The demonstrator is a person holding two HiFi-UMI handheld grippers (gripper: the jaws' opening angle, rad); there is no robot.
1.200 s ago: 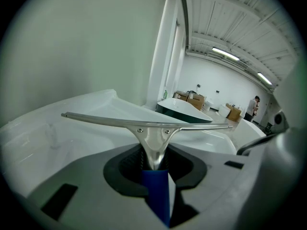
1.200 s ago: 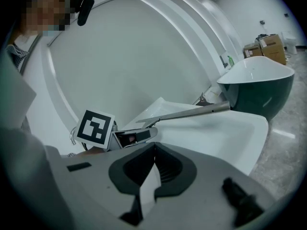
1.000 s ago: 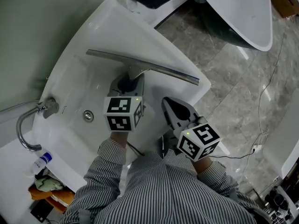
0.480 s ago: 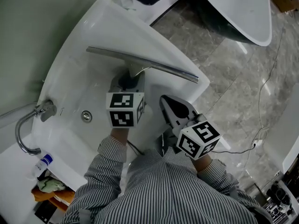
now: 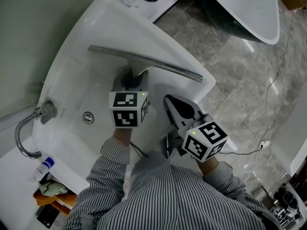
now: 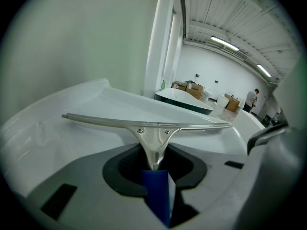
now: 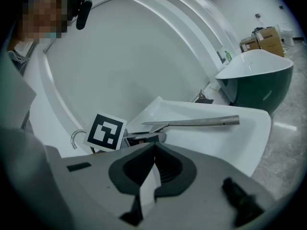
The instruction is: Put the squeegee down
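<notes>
The squeegee (image 5: 144,63) has a long metal blade and a blue handle (image 6: 157,188). My left gripper (image 5: 132,82) is shut on that handle and holds the blade across the white bathtub (image 5: 72,47), near its outer rim. Whether the blade touches the tub I cannot tell. In the left gripper view the blade (image 6: 148,125) stretches wide just ahead of the left gripper (image 6: 156,174). My right gripper (image 5: 173,105) hovers beside the left one, over the tub's edge, shut and empty. The right gripper view shows the right gripper (image 7: 154,152) with its jaws together and the squeegee (image 7: 192,122) beyond it.
A curved chrome faucet (image 5: 29,133) and a round drain fitting (image 5: 88,117) sit at the tub's left end. A small bottle (image 5: 44,166) lies below them. A dark green freestanding tub (image 5: 240,8) stands top right on the marble floor, where a cable (image 5: 268,99) runs.
</notes>
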